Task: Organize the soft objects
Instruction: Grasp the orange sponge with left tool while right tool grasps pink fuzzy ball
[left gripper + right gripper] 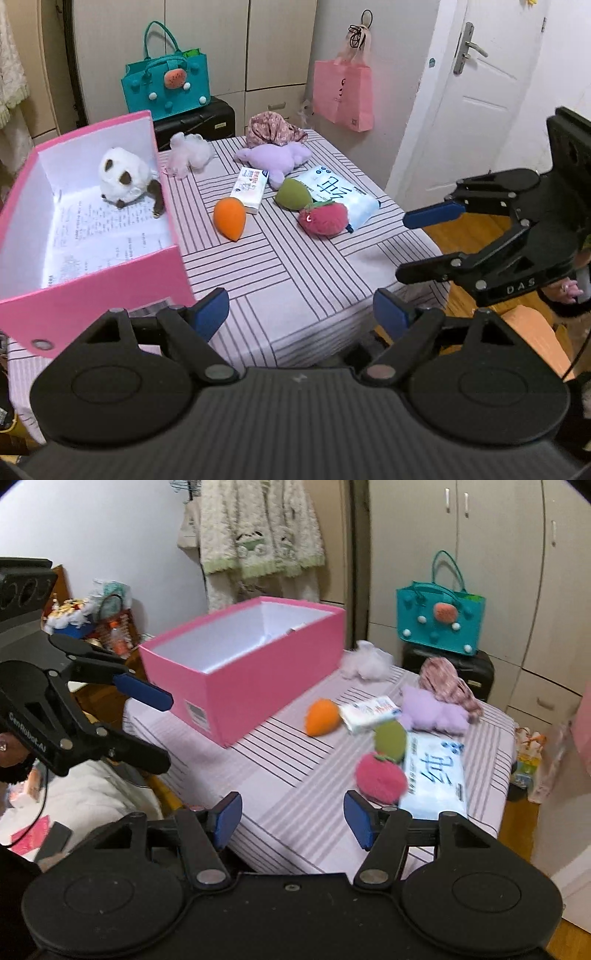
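Pink box holding white plush, red plush on table, left claw wide, right claw wide.

Both matte black plastic grippers carry 2 blue rubber-padded fingers, silver pivot screws, and ribbed bodies.

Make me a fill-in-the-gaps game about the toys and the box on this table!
1. The white-and-brown plush toy lies inside the ___ cardboard box.
2. The orange teardrop-shaped sponge lies on the ___ tablecloth.
3. The red strawberry plush touches the ___ teardrop sponge.
4. Both the left gripper and right gripper hold ___.

Missing words: pink; striped; green; nothing
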Demonstrator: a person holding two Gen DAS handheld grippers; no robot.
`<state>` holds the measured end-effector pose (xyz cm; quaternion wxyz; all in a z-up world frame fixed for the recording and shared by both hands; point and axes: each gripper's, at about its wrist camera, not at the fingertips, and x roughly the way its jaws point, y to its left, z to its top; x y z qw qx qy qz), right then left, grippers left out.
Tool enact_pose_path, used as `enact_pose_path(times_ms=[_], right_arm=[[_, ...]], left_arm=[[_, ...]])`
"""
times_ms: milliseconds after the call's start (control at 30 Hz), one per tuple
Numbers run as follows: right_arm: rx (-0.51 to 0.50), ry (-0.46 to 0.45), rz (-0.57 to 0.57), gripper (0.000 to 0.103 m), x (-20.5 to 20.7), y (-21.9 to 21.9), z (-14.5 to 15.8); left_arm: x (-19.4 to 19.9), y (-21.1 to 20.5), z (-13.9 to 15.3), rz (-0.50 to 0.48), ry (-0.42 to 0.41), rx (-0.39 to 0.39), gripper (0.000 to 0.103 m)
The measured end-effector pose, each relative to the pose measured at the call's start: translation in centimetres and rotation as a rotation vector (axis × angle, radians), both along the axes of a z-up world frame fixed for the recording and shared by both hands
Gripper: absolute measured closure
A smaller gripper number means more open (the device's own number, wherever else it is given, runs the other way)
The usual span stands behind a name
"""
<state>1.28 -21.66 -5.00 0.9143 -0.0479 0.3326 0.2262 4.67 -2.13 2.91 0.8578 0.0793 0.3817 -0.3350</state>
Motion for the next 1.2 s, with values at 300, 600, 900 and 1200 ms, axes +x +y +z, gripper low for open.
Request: enact_pose_path(times_ms=[300, 600, 900, 1200], right_arm=[[0.015, -0.025, -0.085, 0.036, 3.5, -1.8, -4.5], [-0.079, -0.109, -0.083, 0.036, 6.2, -1.1, -6.9], [-0.069, -0.146, -0.068, 0.036, 7.1, -1.7, -8.1], [-0.035, -0.143, -0.071, 0.036, 8.1, -2.6, -8.5]], left_arm=[[3.3, -3.1, -3.9, 0.024, -0.031, -0.024, 0.019], [4.2, -7.1, -5.7, 0.067, -0.197, 0.117, 0.022], [5.9, -9.7, -6.1, 0.204, -0.335, 0.175, 0.032], [9.3, -11.5, -8.0, 0.29, -0.325, 0.237, 0.033]])
